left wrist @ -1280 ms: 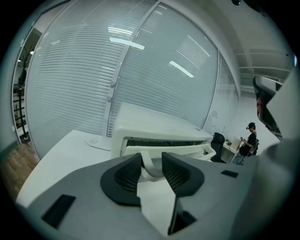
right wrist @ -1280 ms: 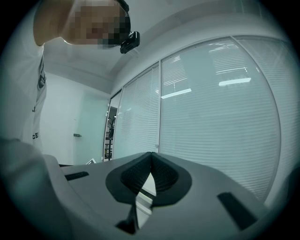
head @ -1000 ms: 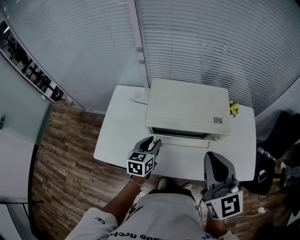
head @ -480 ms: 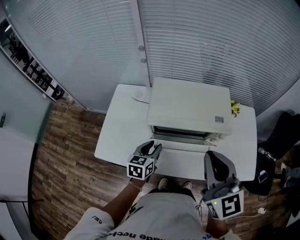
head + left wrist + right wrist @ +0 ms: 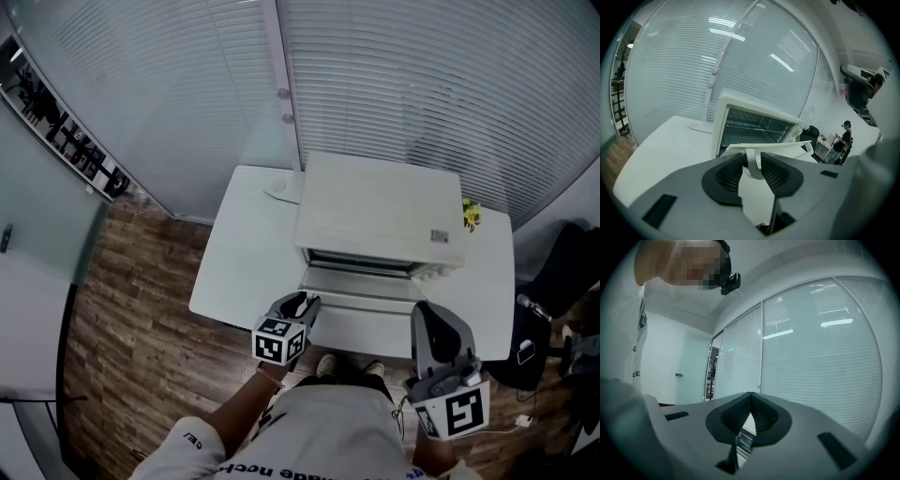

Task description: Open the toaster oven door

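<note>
A white toaster oven (image 5: 380, 211) stands on a white table (image 5: 239, 253). Its door (image 5: 361, 286) hangs partly open, tipped down toward me, and the wire rack shows inside the oven (image 5: 754, 119). My left gripper (image 5: 302, 302) is at the door's left front edge. In the left gripper view the white door handle (image 5: 752, 164) sits between the pads of the left gripper (image 5: 752, 171), which press on it; the jaws have just been closing a little. My right gripper (image 5: 427, 314) hovers shut at the table's front right, holding nothing, with its pads (image 5: 750, 401) meeting.
A small yellow object (image 5: 468, 217) lies behind the oven's right corner. A flat white piece (image 5: 277, 192) lies at the table's back left. Blinds cover the glass wall behind. A dark chair (image 5: 553, 272) stands to the right. A person (image 5: 843, 136) stands far off.
My left gripper has drawn back toward me and lower, and the oven door has swung further open with it. The right gripper has stayed put.
</note>
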The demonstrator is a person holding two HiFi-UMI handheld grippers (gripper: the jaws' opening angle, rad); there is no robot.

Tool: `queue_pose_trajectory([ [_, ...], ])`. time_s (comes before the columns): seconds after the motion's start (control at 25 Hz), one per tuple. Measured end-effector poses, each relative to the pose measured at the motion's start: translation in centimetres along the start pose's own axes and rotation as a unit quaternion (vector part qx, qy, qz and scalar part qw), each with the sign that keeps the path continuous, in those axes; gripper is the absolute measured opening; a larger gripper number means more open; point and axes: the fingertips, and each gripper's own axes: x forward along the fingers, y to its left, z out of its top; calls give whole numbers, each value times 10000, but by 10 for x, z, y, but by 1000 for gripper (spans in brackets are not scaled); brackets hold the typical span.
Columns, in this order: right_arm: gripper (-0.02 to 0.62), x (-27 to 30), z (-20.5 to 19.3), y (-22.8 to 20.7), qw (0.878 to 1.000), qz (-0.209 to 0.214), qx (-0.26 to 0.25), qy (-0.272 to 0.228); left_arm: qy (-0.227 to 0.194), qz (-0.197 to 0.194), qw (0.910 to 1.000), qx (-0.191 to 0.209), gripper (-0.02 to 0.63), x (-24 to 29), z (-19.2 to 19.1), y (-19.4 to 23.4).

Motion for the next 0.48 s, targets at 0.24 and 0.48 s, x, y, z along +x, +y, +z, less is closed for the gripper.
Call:
queue_pose_trajectory([
  [0.24, 8, -3, 0, 0, 10000, -9, 5, 1, 259, -56, 9993, -259, 136, -3, -30, 1],
  [0.48, 8, -4, -2, 0, 10000, -6, 0, 26, 581, 1, 9981, -218, 129, -3, -62, 2],
])
